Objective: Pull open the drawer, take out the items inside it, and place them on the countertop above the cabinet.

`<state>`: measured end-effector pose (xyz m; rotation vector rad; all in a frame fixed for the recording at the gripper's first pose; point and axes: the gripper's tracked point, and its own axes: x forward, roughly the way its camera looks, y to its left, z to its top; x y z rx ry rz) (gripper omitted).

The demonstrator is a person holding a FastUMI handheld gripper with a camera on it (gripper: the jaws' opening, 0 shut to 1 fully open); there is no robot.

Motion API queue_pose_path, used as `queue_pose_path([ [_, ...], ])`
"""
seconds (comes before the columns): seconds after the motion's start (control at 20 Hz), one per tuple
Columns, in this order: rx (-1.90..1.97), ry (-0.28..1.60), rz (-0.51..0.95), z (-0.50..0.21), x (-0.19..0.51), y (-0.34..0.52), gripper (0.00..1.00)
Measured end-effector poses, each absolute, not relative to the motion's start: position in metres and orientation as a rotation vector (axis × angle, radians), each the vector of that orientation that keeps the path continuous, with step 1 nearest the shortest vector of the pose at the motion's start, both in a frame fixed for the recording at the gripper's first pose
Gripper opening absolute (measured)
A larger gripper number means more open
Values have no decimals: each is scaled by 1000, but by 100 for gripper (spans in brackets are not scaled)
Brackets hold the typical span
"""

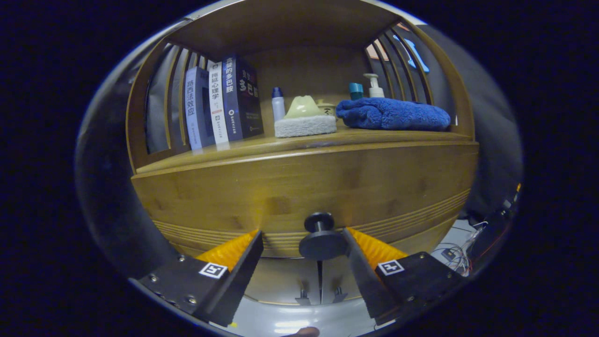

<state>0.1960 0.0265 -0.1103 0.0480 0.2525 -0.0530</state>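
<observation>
Gripper fingers spread w/ drawer knob between, nearer right finger.

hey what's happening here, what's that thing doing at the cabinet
A hand-held tool is lined up on the dark knob of a wooden drawer front, which looks closed. Its fingers are open, the knob between them and close to one finger; neither clearly presses it. On the countertop above stand books, a blue towel, bottles and a sponge-like block.
</observation>
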Motion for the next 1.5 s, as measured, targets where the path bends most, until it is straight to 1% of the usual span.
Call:
queue_pose_path([
  [0.3,52,293,-39,-123,181,22,100],
  [0.7,45,327,-47,-126,130,15,100],
  [0.85,33,301,-52,-107,104,15,100],
  [1.1,52,195,-23,-50,62,29,100],
  [1.5,-11,100,-23,34,11,21,100],
])
